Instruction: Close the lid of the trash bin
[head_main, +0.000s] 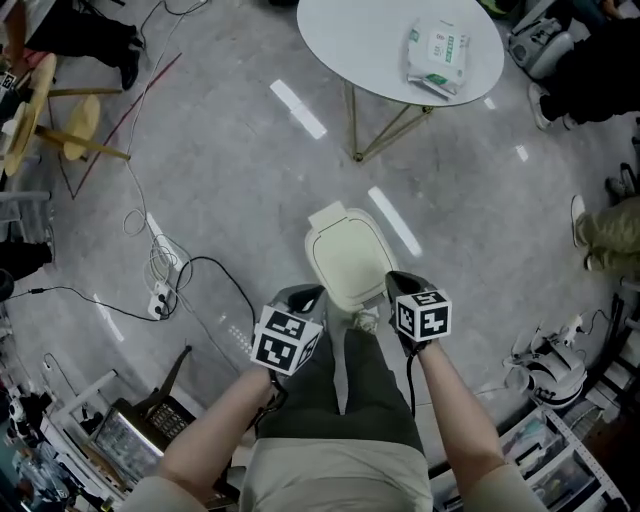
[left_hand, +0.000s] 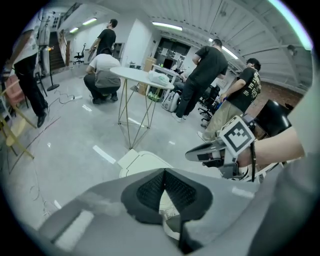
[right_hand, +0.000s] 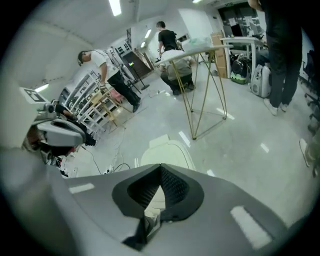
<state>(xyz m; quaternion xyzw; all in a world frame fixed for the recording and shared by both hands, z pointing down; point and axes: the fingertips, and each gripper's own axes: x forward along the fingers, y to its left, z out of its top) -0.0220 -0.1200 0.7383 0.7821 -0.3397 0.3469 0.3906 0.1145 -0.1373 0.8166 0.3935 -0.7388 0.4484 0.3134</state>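
The main risk lies in pressing on a lid that already looks down. From the head view the cream lid of the trash bin (head_main: 348, 262) seems to lie flat on its body, so a hard push from either side could tip the light bin or slide it across the smooth floor. A cable (head_main: 215, 268) trails on the floor to the left of the bin, near enough to catch a foot if the person steps that way.

The left gripper (head_main: 306, 296) is held low in front of the person's body, forearm reaching forward, its tip just beside the bin's near left corner. Its fingers (left_hand: 150, 187) are closed tip to tip, with nothing between them. The bin stands on the floor between the two tools, directly ahead of the person's legs. The right gripper (head_main: 399, 284) mirrors the left at the near right corner, forearm likewise extended. Its fingers (right_hand: 174, 187) also meet at the tips and grip nothing.
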